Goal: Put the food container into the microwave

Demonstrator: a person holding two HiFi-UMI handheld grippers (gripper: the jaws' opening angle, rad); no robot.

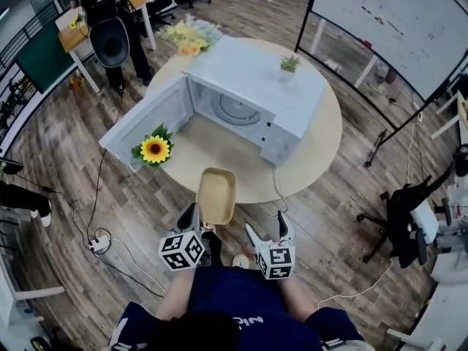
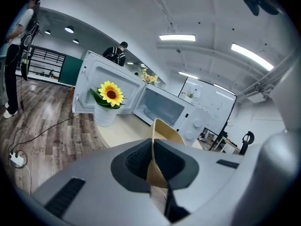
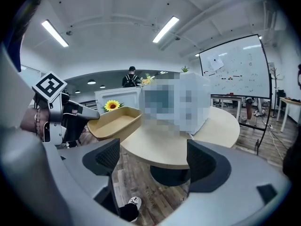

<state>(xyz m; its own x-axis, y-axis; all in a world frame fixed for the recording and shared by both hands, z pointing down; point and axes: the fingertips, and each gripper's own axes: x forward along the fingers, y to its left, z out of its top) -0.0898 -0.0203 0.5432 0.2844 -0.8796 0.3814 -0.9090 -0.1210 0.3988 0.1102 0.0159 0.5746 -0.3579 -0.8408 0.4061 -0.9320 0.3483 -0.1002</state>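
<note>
Alignment is what the coming move turns on. The food container (image 1: 216, 194), a shallow tan tray, is held over the near edge of the round tabletop (image 1: 322, 137). Its long axis runs near to far and points almost straight at the open cavity of the microwave (image 1: 256, 86). The cavity lies on the far side of it, with bare tabletop between. The microwave door (image 1: 142, 123) is swung out to the left, and a potted sunflower (image 1: 155, 149) stands just beside its inner face, left of the path the tray would take.

The left tongs (image 1: 194, 221) are closed on the tray's near rim, which runs as a thin wall between the two dark pads. The far end sticks out unsupported. The right tongs (image 1: 265, 236) are spread wide with nothing between them, near and to the right of the tray and clear of it. The left hand is therefore the one placed to push the tray in, probably with a straight move away from the person.

No brand shows on the microwave. The cubes carry only black-and-white square codes. White lettering on the person's dark shirt is cut off and unreadable, and the marks on the whiteboard are too small to read.
</note>
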